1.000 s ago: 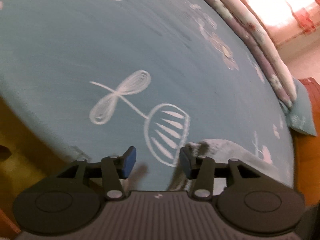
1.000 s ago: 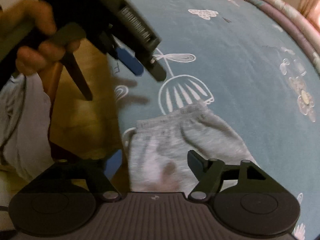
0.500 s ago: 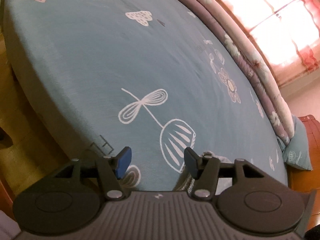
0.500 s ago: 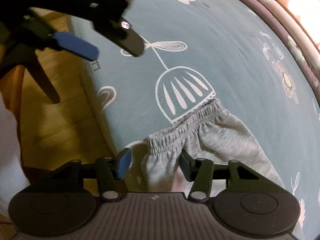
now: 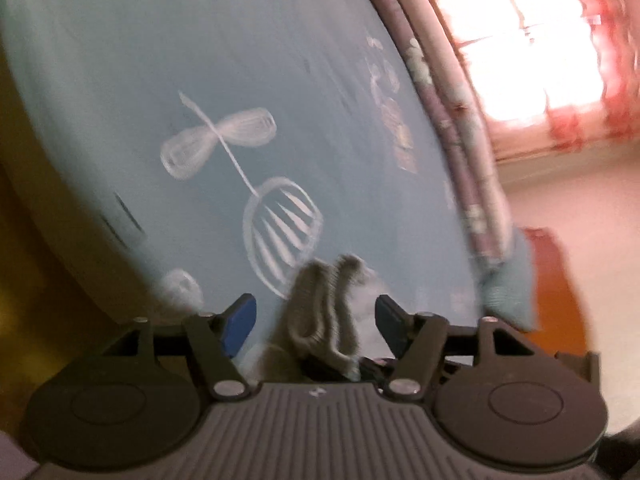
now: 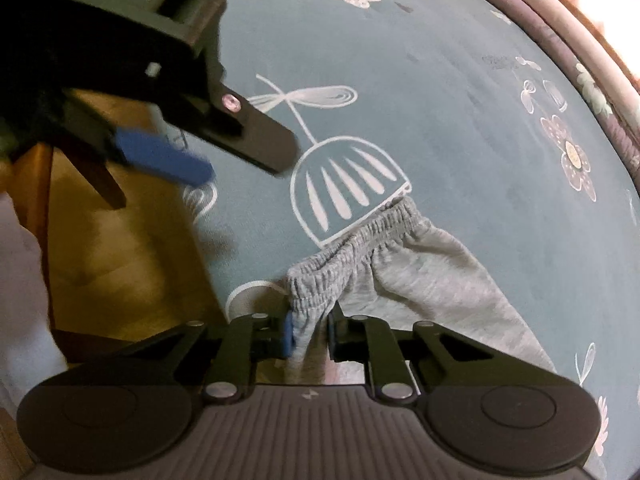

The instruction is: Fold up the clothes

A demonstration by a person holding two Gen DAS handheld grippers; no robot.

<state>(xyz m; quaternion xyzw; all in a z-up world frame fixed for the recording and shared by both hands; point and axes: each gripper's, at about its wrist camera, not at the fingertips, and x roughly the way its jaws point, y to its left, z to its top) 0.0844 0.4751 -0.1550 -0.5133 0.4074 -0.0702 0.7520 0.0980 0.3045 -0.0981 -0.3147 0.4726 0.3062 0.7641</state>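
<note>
Grey trousers (image 6: 420,268): your right tongs (image 6: 310,334) are closing on their waistband at 6 o'clock; left tongs (image 5: 316,320) are opening, straddling it untouched.

the grey sweatpants (image 6: 420,264) are soft, matt knit cloth with a ribbed, gathered elastic waistband, lying on a smooth matt blue bedsheet (image 6: 420,92) printed with white line drawings. beside the bed, the floor (image 6: 120,248) looks like glossy yellowish wood. the right gripper (image 6: 310,334) is matt black plastic with shiny metal rivets and blue pads.
</note>
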